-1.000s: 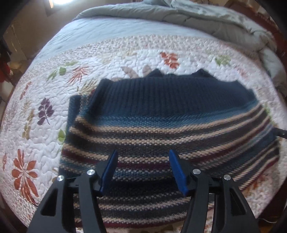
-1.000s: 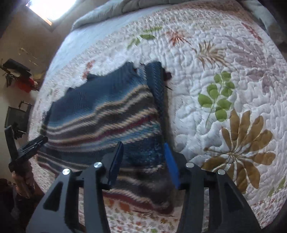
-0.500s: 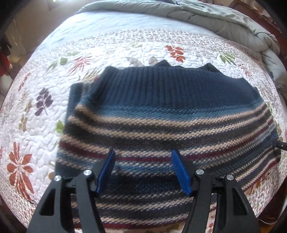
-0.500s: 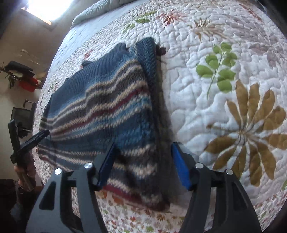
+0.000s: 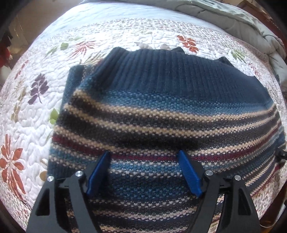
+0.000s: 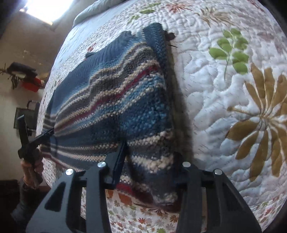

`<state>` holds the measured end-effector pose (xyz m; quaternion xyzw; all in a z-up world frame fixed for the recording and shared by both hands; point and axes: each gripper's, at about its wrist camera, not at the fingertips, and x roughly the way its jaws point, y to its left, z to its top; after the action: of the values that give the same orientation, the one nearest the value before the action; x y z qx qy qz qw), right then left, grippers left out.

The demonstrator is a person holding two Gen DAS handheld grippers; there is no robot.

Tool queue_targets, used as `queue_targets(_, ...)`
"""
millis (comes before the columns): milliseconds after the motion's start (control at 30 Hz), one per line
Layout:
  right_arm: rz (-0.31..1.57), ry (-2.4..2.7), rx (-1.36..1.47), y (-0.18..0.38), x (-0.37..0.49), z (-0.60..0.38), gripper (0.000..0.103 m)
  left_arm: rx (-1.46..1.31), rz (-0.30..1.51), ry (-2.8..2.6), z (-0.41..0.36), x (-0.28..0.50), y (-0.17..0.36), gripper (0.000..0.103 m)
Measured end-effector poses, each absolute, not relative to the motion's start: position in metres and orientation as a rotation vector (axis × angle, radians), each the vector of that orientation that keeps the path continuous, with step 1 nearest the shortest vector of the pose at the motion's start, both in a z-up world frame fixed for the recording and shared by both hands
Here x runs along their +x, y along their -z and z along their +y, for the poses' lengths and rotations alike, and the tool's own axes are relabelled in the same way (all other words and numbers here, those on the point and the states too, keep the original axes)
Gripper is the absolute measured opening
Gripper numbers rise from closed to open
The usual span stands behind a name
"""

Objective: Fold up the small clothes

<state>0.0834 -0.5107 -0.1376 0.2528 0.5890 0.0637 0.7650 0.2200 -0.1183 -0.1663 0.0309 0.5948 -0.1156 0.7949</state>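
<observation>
A small knitted sweater [image 5: 161, 116], navy ribbed at the far end with cream, red and blue stripes, lies on a quilted bed. My left gripper [image 5: 144, 161] is open, low over its near striped part, empty. In the right wrist view the sweater [image 6: 125, 100] lies to the left, its right edge folded. My right gripper [image 6: 149, 152] is open with the sweater's near right corner between its jaws; its right fingertip is hidden behind the knit. The left gripper [image 6: 35, 138] shows at the sweater's far left edge.
The white quilt with leaf prints [image 5: 35, 107] [image 6: 224, 89] spreads around the sweater. A rumpled grey duvet [image 5: 224, 16] lies at the head of the bed. The bed's near edge [image 6: 143, 220] is just below the right gripper. Wall clutter [image 6: 25, 77] is at left.
Both grippers have moved forward and down toward the sweater. The right gripper now straddles the sweater's near right corner. Both stayed open.
</observation>
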Motion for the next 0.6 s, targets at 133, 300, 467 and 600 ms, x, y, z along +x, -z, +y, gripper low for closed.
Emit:
queue_targets(133, 1.270, -0.127, 0.615, 0.140, 0.084, -0.513, 0.025, 0.055, 1.285, 0.248, -0.119, 0.224, 0.169, 0.081)
queue_targets(300, 1.241, -0.102, 0.617, 0.123, 0.077, -0.511, 0.021, -0.003, 1.292, 0.263, -0.109, 0.220, 0.153, 0.077)
queue_targets(467, 1.175, -0.111, 0.633, 0.086, 0.080, -0.501, 0.020, -0.075, 1.248, 0.255, -0.073, 0.198, 0.126, 0.077)
queue_targets(600, 1.116, -0.151, 0.546, 0.041, 0.090, -0.465, 0.019, -0.044, 1.210, 0.244, -0.050, 0.179, 0.112, 0.077)
